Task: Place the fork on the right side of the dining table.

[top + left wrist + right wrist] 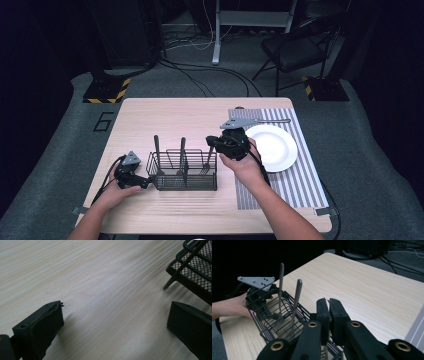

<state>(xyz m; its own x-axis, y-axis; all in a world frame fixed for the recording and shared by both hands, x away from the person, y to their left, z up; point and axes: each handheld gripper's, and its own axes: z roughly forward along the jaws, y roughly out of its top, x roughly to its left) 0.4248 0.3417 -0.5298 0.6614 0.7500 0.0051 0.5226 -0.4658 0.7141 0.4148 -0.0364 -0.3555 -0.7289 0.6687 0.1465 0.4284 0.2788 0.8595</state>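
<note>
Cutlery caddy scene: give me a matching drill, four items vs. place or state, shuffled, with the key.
Items
1. left claw
2. right claw
3. white plate
4. wire caddy

Place or state
A. on the striped mat
B. open, over bare tabletop next to the caddy's corner
C. in the middle of the table, with cutlery standing in it
D. closed on a handle at the caddy's right end

Pairs: 1-B, 2-D, 3-A, 4-C
</note>
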